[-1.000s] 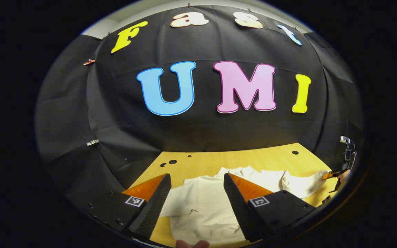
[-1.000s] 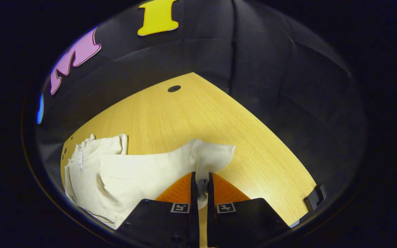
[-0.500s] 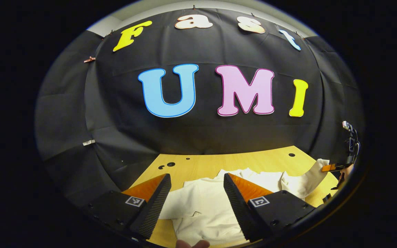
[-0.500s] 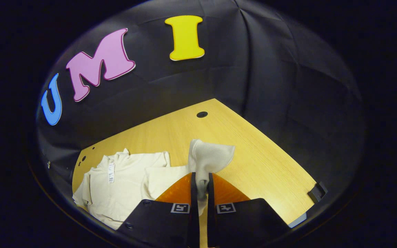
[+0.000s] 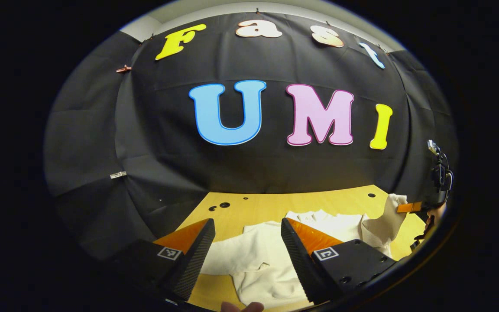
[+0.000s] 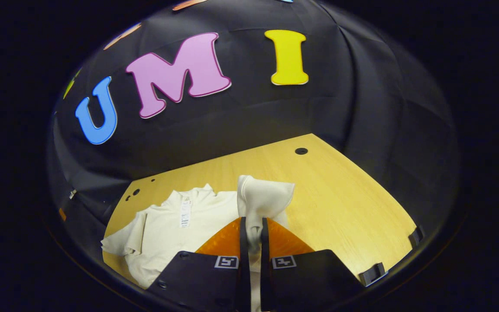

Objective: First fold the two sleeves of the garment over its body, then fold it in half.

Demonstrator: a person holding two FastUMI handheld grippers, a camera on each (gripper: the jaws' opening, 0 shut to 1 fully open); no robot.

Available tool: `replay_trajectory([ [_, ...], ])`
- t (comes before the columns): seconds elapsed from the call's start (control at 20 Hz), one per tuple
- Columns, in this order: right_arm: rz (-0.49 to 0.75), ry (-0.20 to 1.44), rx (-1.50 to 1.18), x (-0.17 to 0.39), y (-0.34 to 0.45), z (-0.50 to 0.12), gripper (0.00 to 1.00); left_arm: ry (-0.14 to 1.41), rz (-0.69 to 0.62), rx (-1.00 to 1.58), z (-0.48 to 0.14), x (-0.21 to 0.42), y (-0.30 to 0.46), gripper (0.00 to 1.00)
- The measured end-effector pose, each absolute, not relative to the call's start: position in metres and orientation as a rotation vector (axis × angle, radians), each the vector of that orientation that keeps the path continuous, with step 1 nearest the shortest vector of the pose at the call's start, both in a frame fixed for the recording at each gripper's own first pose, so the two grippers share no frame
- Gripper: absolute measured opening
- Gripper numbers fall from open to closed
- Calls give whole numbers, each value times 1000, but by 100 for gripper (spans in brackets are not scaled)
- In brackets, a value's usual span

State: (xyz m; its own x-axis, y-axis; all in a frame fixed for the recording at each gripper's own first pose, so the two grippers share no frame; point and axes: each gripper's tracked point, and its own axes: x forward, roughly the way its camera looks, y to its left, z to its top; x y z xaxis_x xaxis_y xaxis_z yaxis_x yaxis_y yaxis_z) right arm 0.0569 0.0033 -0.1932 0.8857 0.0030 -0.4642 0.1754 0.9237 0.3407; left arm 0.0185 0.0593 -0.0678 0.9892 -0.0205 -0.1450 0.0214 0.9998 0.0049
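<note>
Right tongs [image 6: 251, 232]: fingers pressed together on one sleeve [image 6: 262, 201] of the shirt [image 6: 167, 225], with cloth pinched between both fingers and the sleeve end standing up in a bunch above the fingertips. In the left gripper view these same tongs [image 5: 407, 208] appear at the far right edge, holding the sleeve [image 5: 386, 221] raised off the counter [image 5: 275, 203].

Left tongs [image 5: 247, 247]: fingers spread wide apart, nothing between them, hovering above the near part of the shirt [image 5: 258, 260]; contact with the cloth cannot be confirmed.

Count: one pale cream shirt, lying on the wooden counter [image 6: 340, 203] with its collar toward the booth wall and one label [image 6: 184, 213] showing inside the neck. Two sleeves: one gripped and lifted, the other [image 6: 121, 240] lying spread out at the shirt's far side in the right gripper view. One counter, with several small dark holes in its surface.
</note>
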Motion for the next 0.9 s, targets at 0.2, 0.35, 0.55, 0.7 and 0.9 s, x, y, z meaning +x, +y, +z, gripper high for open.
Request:
replay_trajectory([
  [0.2,26,458,382,72,73,-174,13,155,18,-7,-77,13,88,95],
  [0.35,107,466,379,83,123,-173,13,162,52,-4,-86,10,109,95],
  [0.55,201,511,370,93,188,-190,13,191,104,-14,-105,8,139,94],
  [0.7,248,560,335,99,227,-213,13,220,147,-18,-120,7,160,95],
  [0.9,292,630,275,102,267,-252,13,254,190,-21,-140,3,184,95],
])
